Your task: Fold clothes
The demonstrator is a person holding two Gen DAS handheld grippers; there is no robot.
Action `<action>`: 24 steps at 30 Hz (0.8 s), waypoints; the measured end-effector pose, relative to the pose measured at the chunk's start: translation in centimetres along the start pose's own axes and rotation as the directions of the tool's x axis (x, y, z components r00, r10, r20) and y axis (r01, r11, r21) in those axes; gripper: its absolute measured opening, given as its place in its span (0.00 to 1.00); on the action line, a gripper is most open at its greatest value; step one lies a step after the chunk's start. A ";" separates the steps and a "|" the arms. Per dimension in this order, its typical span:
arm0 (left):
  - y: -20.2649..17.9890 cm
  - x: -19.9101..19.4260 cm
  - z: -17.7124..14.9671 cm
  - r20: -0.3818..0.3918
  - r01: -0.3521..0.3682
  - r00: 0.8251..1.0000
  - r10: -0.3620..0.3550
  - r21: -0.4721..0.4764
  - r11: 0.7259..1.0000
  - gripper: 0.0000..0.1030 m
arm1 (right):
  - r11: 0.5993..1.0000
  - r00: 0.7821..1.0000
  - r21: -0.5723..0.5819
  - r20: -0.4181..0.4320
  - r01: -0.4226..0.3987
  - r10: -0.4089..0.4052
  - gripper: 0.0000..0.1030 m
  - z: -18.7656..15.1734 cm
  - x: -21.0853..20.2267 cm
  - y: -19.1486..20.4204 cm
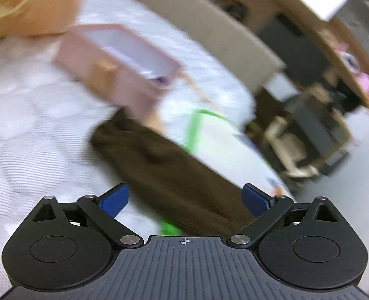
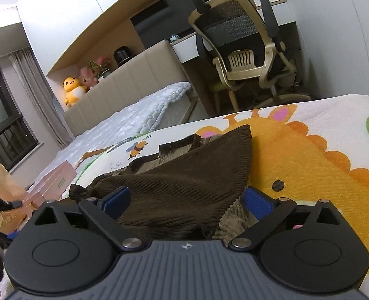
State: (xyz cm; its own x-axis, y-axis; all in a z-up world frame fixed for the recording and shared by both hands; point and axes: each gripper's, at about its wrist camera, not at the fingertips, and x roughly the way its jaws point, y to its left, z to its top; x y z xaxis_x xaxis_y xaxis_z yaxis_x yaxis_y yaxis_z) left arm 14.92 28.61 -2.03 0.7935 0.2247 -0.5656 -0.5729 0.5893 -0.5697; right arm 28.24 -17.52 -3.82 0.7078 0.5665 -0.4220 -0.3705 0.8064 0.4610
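A brown corduroy garment (image 2: 184, 175) lies crumpled on a cartoon-printed mat (image 2: 309, 155) on the bed. My right gripper (image 2: 188, 203) is open, its blue fingers (image 2: 115, 200) spread on either side of the garment's near edge, low over the fabric. In the blurred left wrist view the same garment (image 1: 174, 172) stretches away from my left gripper (image 1: 185, 201), which is open with the cloth passing between its blue fingers (image 1: 115, 200). I cannot tell whether either gripper touches the cloth.
A pink open box (image 1: 124, 62) and a brown paper bag (image 1: 26, 7) sit on the white quilt (image 1: 21, 125). Pink boxes (image 2: 54, 182) lie left of the garment. An office chair (image 2: 244, 50) and headboard (image 2: 124, 85) stand beyond the bed edge.
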 end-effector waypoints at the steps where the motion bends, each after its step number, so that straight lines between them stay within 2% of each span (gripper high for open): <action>1: 0.5 0.8 0.2 0.004 -0.028 1.000 0.028 -0.008 1.000 0.94 | 1.000 1.000 0.001 0.000 0.000 0.000 0.95 0.0 0.0 0.0; 5: 1.3 3.5 0.3 0.027 -0.106 0.994 0.106 -0.002 0.994 0.87 | 1.000 1.000 0.006 -0.001 -0.001 0.001 0.95 0.0 0.0 -0.1; 7: 0.2 4.0 0.2 0.054 -0.099 0.994 0.095 0.089 0.991 0.46 | 1.000 1.000 0.019 -0.005 -0.006 0.006 0.95 0.0 0.1 -0.3; 8: -0.3 4.3 0.4 0.041 -0.084 0.996 0.079 0.122 0.989 0.15 | 1.000 1.000 0.028 -0.006 -0.008 0.008 0.95 0.0 0.2 -0.4; 9: -0.7 4.5 0.5 0.031 -0.068 0.997 0.064 0.152 0.986 0.11 | 0.999 1.000 0.037 -0.006 -0.010 0.010 0.95 0.0 0.2 -0.6; 11: -2.6 3.8 0.6 0.070 -0.057 0.997 0.040 0.252 0.966 0.11 | 0.998 1.000 0.055 -0.003 -0.012 0.012 0.95 0.0 0.1 -0.8; 13: -5.5 2.3 0.4 0.129 -0.043 0.992 -0.007 0.378 0.925 0.10 | 0.998 1.000 0.062 0.003 -0.013 0.013 0.95 -0.1 0.1 -0.9; 15: -9.0 0.7 -0.1 0.156 -0.002 0.984 -0.086 0.494 0.869 0.10 | 0.998 1.000 0.064 0.009 -0.015 0.015 0.95 -0.2 0.0 -0.9; 17: -13.0 -0.8 -1.3 0.157 0.049 0.971 -0.179 0.606 0.794 0.10 | 0.998 1.000 0.063 0.010 -0.017 0.017 0.95 -0.2 -0.1 -0.9; 19: -16.5 -1.5 -2.5 0.117 0.128 0.956 -0.270 0.659 0.741 0.10 | 0.997 1.000 0.069 0.012 -0.018 0.017 0.95 -0.1 -0.1 -0.9; 21: -19.4 -1.4 -4.0 0.061 0.206 0.940 -0.336 0.684 0.700 0.10 | 0.996 1.000 0.083 0.013 -0.018 0.017 0.95 -0.1 -0.1 -1.2; 24: -23.0 -0.3 -7.3 -0.072 0.335 0.911 -0.405 0.702 0.628 0.10 | 0.994 1.000 0.112 0.013 -0.018 0.017 0.95 0.0 -0.1 -1.6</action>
State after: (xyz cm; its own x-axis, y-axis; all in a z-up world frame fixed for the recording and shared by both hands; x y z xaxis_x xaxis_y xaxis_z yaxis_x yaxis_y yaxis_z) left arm 26.34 9.32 6.82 0.9404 -0.0902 -0.3278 0.0501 0.9904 -0.1288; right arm 28.81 -18.83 -4.49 0.7089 0.5779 -0.4043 -0.3135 0.7717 0.5534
